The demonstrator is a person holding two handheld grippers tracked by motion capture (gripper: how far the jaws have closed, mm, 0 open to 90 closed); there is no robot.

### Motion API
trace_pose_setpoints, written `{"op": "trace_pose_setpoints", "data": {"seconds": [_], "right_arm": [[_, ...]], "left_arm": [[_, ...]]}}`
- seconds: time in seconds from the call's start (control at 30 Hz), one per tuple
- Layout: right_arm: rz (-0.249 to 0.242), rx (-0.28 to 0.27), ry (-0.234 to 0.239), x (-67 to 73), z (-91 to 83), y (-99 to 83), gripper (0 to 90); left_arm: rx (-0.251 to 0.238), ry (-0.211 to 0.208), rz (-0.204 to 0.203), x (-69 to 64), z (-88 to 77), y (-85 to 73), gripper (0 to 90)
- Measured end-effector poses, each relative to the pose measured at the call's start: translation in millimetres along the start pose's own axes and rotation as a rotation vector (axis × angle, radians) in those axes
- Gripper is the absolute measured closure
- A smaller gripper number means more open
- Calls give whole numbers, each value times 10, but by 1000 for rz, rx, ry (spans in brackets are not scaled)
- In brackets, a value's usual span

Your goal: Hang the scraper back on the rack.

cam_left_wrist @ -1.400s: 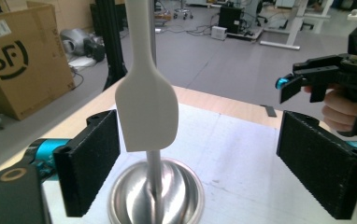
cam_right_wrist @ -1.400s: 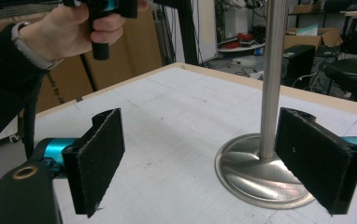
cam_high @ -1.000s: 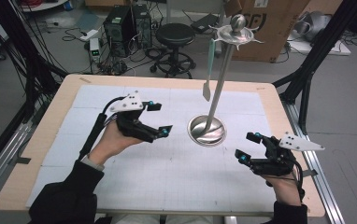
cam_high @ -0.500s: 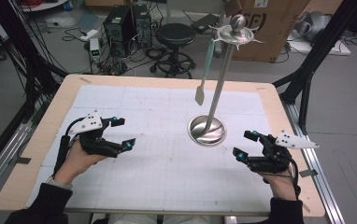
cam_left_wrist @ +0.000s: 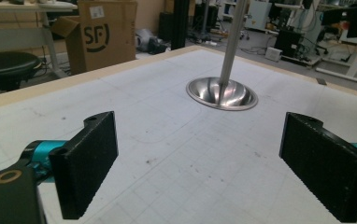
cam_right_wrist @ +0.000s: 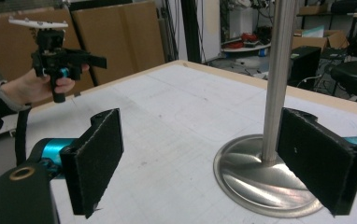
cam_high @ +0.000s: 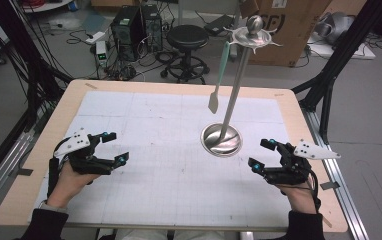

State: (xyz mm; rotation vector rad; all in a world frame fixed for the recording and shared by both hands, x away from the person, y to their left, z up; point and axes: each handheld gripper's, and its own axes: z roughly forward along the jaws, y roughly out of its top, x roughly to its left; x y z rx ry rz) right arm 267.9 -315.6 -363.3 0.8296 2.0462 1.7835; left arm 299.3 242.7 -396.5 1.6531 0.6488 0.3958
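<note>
Left gripper [cam_high: 114,147]: held low over the left part of the table, jaws wide apart, nothing between them. Its own view looks across the mat toward the stand's base.
Right gripper [cam_high: 264,154]: over the right front part of the table, just beside the stand's base, jaws wide apart and empty. In its own view the pole rises between the two black pads, farther off and not touched.
Stand [cam_high: 235,92]: metal pole, leaning slightly in the high view, rising from a round dished base [cam_high: 221,140] that sits on the mat right of centre. A flat star-shaped top with a ball [cam_high: 254,24] caps it.
Spatula [cam_high: 219,72]: pale green handle, flat pale blade at the bottom; hangs from the stand's top, blade clear of the table, just left of the pole.
Table [cam_high: 44,145]: wooden edge, covered by a white gridded mat [cam_high: 169,165] with scuffs and small dark marks.
Hands: left hand [cam_high: 71,177] and right hand [cam_high: 296,192] each grip a handle, dark sleeves at the wrists.
Background: black stool [cam_high: 186,37], cardboard box [cam_high: 291,30], cables on the floor.
</note>
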Motion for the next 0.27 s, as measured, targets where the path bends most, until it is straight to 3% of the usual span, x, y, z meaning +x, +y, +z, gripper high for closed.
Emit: {"op": "trace_pose_setpoints", "data": {"seconds": [0.17,0.27], "right_arm": [[18,5,-1,-23,2,-30,141],[19,1,22,-3,13,-11,142]], "left_arm": [[-16,24,-27,56,-69,-41,121],[-19,30,-26,59,-86,-48,121]]}}
